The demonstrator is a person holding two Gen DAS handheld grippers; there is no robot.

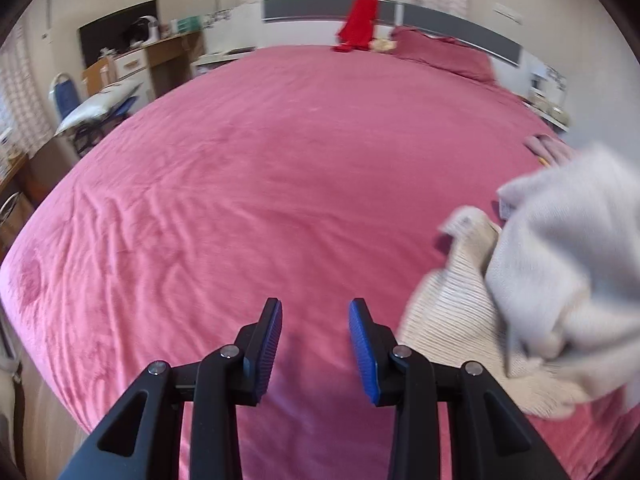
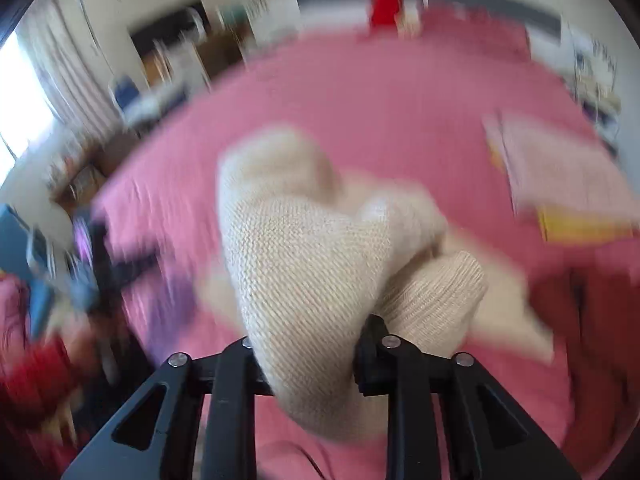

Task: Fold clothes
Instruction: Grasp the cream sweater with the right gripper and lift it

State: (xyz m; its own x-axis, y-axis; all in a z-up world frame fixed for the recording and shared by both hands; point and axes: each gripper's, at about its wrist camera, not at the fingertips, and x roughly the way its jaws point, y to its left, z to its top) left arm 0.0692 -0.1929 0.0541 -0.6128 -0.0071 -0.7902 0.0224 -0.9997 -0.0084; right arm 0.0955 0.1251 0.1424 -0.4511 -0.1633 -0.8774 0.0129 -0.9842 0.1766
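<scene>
A cream knitted garment [image 2: 304, 248] is bunched between the fingers of my right gripper [image 2: 312, 344], which is shut on it and holds it above the pink bedspread [image 2: 360, 92]. Its pads are hidden by the knit. In the left wrist view the same garment [image 1: 560, 264] hangs blurred at the right, partly resting on the bed. My left gripper [image 1: 315, 320] stands open over bare pink bedspread [image 1: 260, 168], its blue pads [image 1: 362, 344] apart with nothing between them, left of the garment.
A red garment [image 1: 358, 24] and a pink pillow [image 1: 444, 52] lie at the head of the bed. A folded pink cloth [image 2: 560, 176] sits on the right side. Desks, a blue chair [image 1: 66, 96] and shelves stand beyond the bed's left edge.
</scene>
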